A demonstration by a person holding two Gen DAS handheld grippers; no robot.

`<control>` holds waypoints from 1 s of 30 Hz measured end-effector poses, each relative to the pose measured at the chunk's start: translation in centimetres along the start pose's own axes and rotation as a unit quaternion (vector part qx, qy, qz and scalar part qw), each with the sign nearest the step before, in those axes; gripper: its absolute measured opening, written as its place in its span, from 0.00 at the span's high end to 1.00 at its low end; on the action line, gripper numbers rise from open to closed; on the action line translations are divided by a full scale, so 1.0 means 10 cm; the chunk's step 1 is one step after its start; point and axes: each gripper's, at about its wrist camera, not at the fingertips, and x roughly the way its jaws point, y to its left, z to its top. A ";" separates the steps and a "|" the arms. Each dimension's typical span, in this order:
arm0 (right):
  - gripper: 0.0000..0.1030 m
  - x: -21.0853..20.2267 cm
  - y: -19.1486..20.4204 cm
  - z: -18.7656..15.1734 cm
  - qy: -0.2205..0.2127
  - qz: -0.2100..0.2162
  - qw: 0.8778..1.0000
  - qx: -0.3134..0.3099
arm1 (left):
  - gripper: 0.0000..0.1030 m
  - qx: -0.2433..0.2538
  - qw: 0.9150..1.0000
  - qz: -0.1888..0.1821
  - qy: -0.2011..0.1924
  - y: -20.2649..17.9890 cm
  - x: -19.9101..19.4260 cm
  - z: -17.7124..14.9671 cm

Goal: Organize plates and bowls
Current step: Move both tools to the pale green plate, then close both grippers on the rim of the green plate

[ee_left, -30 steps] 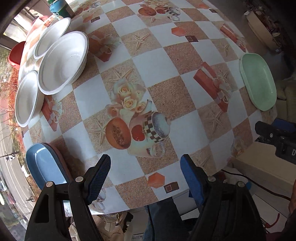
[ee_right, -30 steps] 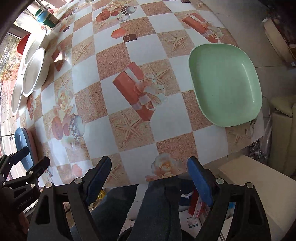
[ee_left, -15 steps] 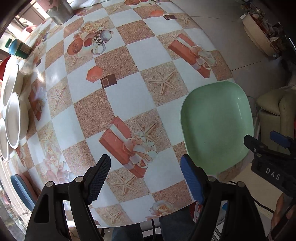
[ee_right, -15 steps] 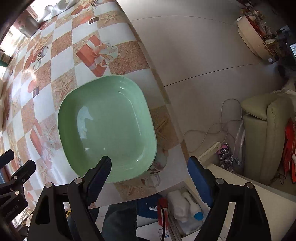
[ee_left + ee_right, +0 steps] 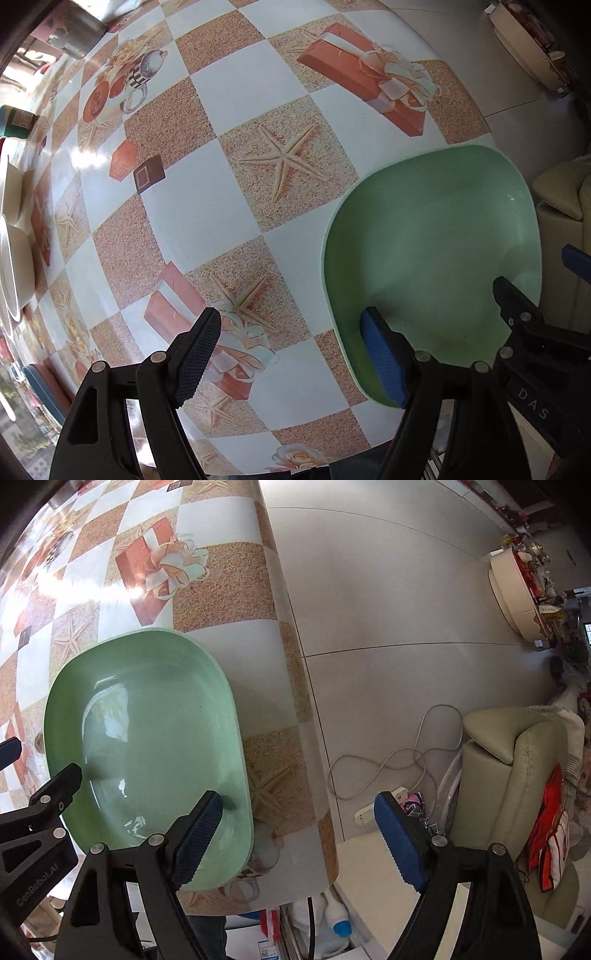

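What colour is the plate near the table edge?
Pale mint green, a glossy rounded-square plate; clearest in the right wrist view.

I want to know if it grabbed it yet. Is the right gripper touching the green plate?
Cannot tell. In the right wrist view the right gripper is open, straddling the green plate's rim; one finger overlaps the plate, but no contact or gap shows plainly.

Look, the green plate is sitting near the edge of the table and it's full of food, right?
Not quite. The green plate does sit near the edge of the table, but it is empty: the right wrist view shows only its bare, shiny inside, and the left wrist view agrees. Both grippers hover open over it.
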 end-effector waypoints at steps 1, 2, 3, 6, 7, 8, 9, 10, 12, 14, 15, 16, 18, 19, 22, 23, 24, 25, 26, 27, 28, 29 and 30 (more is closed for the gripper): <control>0.17 0.00 0.02 -0.01 0.000 0.002 1.000 -0.002 | 0.21 0.002 1.000 0.003 0.000 0.00 0.01 -0.02; 0.17 0.00 0.04 -0.01 0.000 0.004 1.000 -0.005 | 0.21 0.003 1.000 0.007 -0.001 0.00 0.01 -0.02; 0.17 -0.01 0.07 -0.01 0.001 0.007 1.000 -0.008 | 0.21 0.003 1.000 0.009 -0.003 -0.03 0.01 -0.05; 0.17 -0.03 0.12 -0.02 0.002 0.002 1.000 -0.010 | 0.21 0.003 1.000 0.015 0.001 0.09 0.03 -0.08; 0.17 -0.06 0.15 -0.03 0.004 0.007 1.000 -0.011 | 0.21 0.004 1.000 0.016 0.002 0.12 0.03 -0.10; 0.17 -0.08 0.19 -0.03 0.007 0.012 1.000 -0.013 | 0.21 0.004 1.000 0.017 0.002 0.20 0.03 -0.15; 0.17 -0.09 0.22 -0.04 0.009 0.015 1.000 -0.015 | 0.21 0.004 1.000 0.019 0.003 0.25 0.04 -0.17; 0.17 -0.10 0.26 -0.05 0.010 0.016 1.000 -0.018 | 0.21 0.003 1.000 0.021 0.003 0.32 0.06 -0.21; 0.17 -0.12 0.35 -0.07 0.012 0.020 0.999 -0.023 | 0.21 -0.001 1.000 0.025 0.004 0.45 0.07 -0.27; 0.17 -0.11 0.46 -0.10 0.017 0.026 0.999 -0.031 | 0.21 -0.006 1.000 0.030 0.004 0.57 0.08 -0.33; 0.17 -0.11 0.52 -0.11 0.018 0.029 0.999 -0.036 | 0.21 -0.011 0.999 0.032 0.005 0.66 0.09 -0.37; 0.17 -0.12 0.58 -0.13 0.018 0.030 0.999 -0.042 | 0.21 -0.015 0.999 0.035 0.006 0.72 0.09 -0.39; 0.17 -0.12 0.71 -0.15 0.018 0.035 0.998 -0.053 | 0.21 -0.024 0.999 0.039 0.010 0.87 0.08 -0.42; 0.17 -0.12 0.78 -0.16 0.019 0.040 0.997 -0.059 | 0.21 -0.028 0.999 0.040 0.012 0.94 0.10 -0.45; 0.17 -0.15 1.00 -0.18 0.019 0.046 0.996 -0.076 | 0.21 -0.042 0.998 0.044 0.017 1.19 0.15 -0.56; 0.17 -0.14 1.06 -0.20 0.019 0.049 0.995 -0.082 | 0.21 -0.050 0.998 0.043 0.020 1.29 0.16 -0.61; 0.17 -0.16 1.13 -0.20 0.019 0.052 0.995 -0.088 | 0.21 -0.061 0.997 0.041 0.027 1.38 0.19 -0.64; 0.17 -0.16 1.19 -0.21 0.020 0.054 0.994 -0.094 | 0.21 -0.074 0.996 0.037 0.032 1.44 0.21 -0.66; 0.17 -0.17 1.23 -0.21 0.018 0.058 0.993 -0.098 | 0.21 -0.086 0.995 0.031 0.035 1.50 0.22 -0.68; 0.17 -0.17 1.27 -0.21 0.016 0.062 0.993 -0.101 | 0.21 -0.098 0.994 0.022 0.037 1.62 0.22 -0.75; 0.17 -0.16 1.28 -0.21 0.014 0.069 0.992 -0.102 | 0.21 -0.108 0.993 0.015 0.038 1.65 0.23 -0.76; 0.17 -0.15 1.30 -0.21 0.014 0.075 0.992 -0.101 | 0.21 -0.115 0.993 0.009 0.038 1.71 0.24 -0.80; 0.17 -0.15 1.29 -0.20 0.016 0.084 0.991 -0.100 | 0.21 -0.121 0.992 0.004 0.038 1.75 0.26 -0.80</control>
